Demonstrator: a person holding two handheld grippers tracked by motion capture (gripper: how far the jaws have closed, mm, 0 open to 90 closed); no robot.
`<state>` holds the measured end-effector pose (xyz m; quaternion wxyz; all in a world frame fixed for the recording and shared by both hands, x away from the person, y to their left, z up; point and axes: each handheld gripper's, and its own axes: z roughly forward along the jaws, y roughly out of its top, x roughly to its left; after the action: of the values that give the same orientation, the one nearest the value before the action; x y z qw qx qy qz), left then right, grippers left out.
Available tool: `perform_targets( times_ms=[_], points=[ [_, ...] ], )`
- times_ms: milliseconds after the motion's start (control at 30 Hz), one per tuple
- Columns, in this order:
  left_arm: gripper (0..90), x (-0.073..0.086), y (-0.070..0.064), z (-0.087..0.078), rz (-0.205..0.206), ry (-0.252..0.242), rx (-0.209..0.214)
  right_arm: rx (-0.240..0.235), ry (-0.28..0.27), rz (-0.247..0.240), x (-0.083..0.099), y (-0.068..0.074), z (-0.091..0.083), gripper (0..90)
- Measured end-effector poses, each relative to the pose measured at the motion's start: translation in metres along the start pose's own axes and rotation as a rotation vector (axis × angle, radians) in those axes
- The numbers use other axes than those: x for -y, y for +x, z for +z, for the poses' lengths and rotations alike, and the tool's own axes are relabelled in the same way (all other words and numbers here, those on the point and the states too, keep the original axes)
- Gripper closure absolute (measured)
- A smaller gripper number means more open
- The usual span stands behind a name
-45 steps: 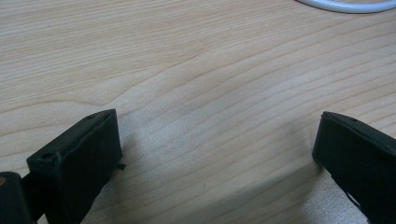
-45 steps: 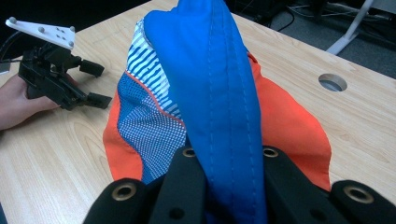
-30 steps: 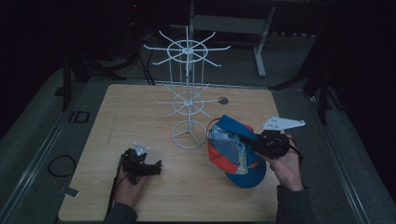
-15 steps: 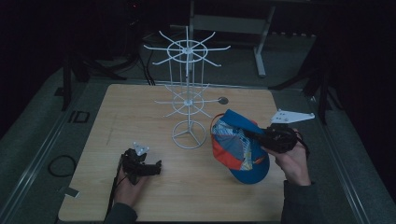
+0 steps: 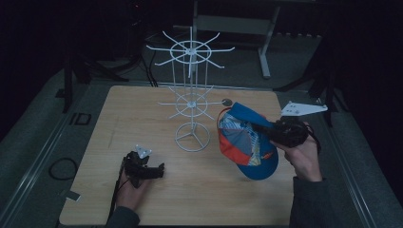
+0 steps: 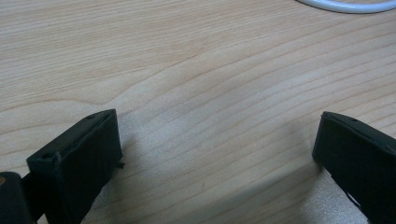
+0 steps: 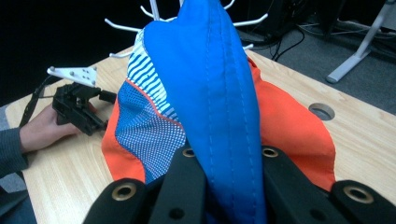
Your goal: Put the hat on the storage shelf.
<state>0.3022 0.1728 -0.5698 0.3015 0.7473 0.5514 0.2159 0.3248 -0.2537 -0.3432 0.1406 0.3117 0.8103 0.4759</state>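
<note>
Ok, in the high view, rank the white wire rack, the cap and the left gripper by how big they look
1. White wire rack, by far the tallest and widest.
2. Cap, clamped in the right gripper.
3. Left gripper, the smallest, resting open on the table.
</note>
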Motion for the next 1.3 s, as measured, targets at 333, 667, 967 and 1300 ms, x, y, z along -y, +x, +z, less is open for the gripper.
perform_targets(
  times_ms=[333, 667, 967, 1300],
  points=[
    [1.4, 0.0, 0.0, 0.0, 0.0, 0.0, 0.0, -0.007, -0.041, 0.013, -0.009, -0.002, -0.007, 87.5],
    [1.4, 0.0, 0.0, 0.0, 0.0, 0.0, 0.0, -0.013, -0.064, 0.001, -0.019, -0.003, -0.011, 87.7],
    [1.4, 0.0, 0.0, 0.0, 0.0, 0.0, 0.0, -0.056, -0.081, 0.011, -0.023, -0.005, -0.01, 87.7],
    [1.4, 0.0, 0.0, 0.0, 0.0, 0.0, 0.0, -0.071, -0.101, -0.006, -0.036, -0.002, -0.012, 87.6]
  ],
)
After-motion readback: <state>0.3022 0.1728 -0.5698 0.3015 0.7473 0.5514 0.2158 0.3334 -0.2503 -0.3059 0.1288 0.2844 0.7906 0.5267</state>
